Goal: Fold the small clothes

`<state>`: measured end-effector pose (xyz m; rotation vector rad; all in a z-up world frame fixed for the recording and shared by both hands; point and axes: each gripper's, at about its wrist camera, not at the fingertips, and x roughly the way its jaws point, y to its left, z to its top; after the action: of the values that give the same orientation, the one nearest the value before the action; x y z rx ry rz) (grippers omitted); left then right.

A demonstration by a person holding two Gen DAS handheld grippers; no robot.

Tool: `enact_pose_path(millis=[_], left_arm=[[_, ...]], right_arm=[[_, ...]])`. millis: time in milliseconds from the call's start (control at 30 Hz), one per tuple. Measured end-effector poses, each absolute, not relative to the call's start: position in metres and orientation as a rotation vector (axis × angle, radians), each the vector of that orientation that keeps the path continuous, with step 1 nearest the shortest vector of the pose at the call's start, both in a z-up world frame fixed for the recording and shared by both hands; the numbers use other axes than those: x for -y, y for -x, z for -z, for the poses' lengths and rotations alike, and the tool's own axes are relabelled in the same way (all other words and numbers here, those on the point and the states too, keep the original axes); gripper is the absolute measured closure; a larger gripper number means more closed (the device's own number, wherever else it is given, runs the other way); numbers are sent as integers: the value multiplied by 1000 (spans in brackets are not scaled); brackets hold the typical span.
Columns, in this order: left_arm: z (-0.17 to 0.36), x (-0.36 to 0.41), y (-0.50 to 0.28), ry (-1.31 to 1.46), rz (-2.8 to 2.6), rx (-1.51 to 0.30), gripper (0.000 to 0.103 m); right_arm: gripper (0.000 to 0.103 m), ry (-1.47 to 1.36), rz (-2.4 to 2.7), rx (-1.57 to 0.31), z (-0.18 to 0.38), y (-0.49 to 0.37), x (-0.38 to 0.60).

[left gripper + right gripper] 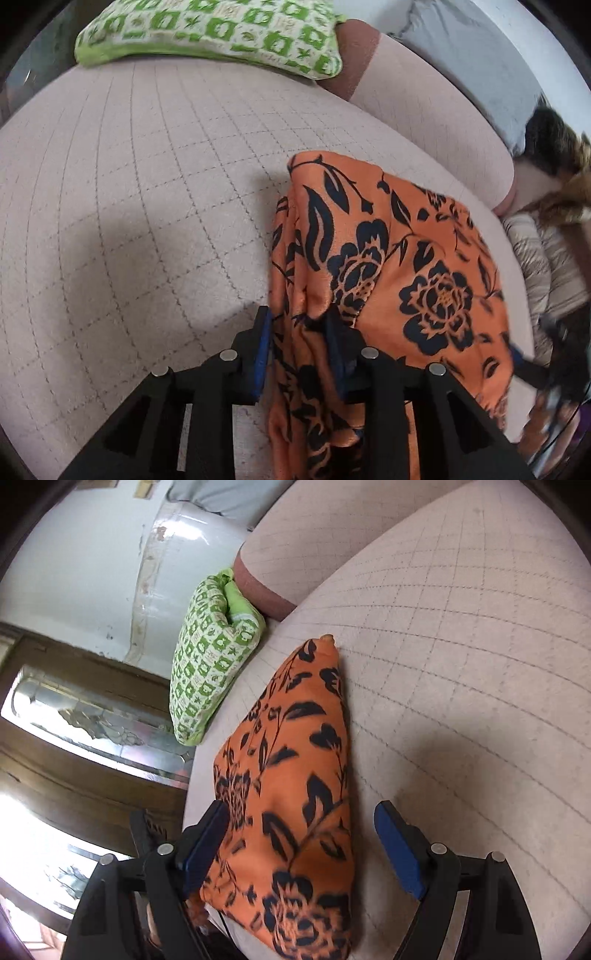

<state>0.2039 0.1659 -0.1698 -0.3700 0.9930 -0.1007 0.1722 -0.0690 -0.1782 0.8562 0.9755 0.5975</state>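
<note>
Across both wrist views spreads a pale pink quilted sofa seat [129, 206] stitched in a square grid, with a green-and-white patterned cushion [207, 33] at twelve o'clock in the left view and at ten o'clock in the right; a scuffed white wall [74, 565] and a dark wooden frame with glass [85, 716] fill the right view's nine o'clock side. An orange garment with black flowers [399, 266] lies bunched on the seat, reaching from the centre to five o'clock in the left view. Its gathered edge runs between the blue pads of the left gripper [299, 332], whose jaws stand narrow with cloth between them; whether they pinch it I cannot tell. From the right view the garment spreads from the centre to six o'clock, under the right gripper [306, 834], whose jaws stand wide, the nine o'clock pad [207, 838] against the cloth's edge, the other clear of it
</note>
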Motion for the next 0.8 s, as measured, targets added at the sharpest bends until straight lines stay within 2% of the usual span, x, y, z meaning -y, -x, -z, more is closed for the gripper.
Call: enact_pose_path(millis=[100, 133, 167, 267, 300, 400, 433, 467, 500, 533, 633, 700, 733, 767, 800], left_arm=[[168, -167, -205, 381, 94, -1005, 66], [162, -167, -202, 360, 82, -998, 66], [154, -164, -198, 327, 66, -981, 66], [108, -145, -169, 243, 69, -856, 68], [97, -137, -162, 224, 90, -822, 66], [95, -104, -160, 136, 127, -805, 64], [109, -99, -168, 106, 106, -851, 64], [131, -98, -182, 79, 65, -923, 63], [157, -100, -191, 83, 53, -972, 62], [157, -101, -188, 74, 54, -934, 61], [150, -94, -183, 29, 43, -914, 61], [154, -101, -185, 78, 55, -914, 61], [153, -105, -184, 97, 60, -913, 61], [152, -108, -181, 97, 62, -913, 61], [151, -109, -179, 87, 67, -910, 61]], right_arm=[[19, -952, -610, -1073, 202, -188, 56], [25, -939, -635, -1107, 207, -192, 47], [44, -893, -619, -1124, 207, -192, 40], [62, -867, -602, -1099, 202, -187, 38], [62, -846, -599, -1091, 199, -185, 36], [62, -812, -584, -1091, 195, -186, 32], [55, -828, -579, -1096, 197, -187, 33], [42, -854, -572, -1108, 199, -188, 34], [34, -884, -569, -1119, 200, -186, 36], [25, -910, -569, -1104, 198, -181, 41], [25, -988, -594, -1033, 197, -156, 61], [24, -1056, -652, -1090, 211, -150, 56], [35, -996, -664, -1107, 210, -147, 47], [58, -945, -656, -1116, 206, -143, 42], [63, -957, -658, -1097, 200, -139, 41]])
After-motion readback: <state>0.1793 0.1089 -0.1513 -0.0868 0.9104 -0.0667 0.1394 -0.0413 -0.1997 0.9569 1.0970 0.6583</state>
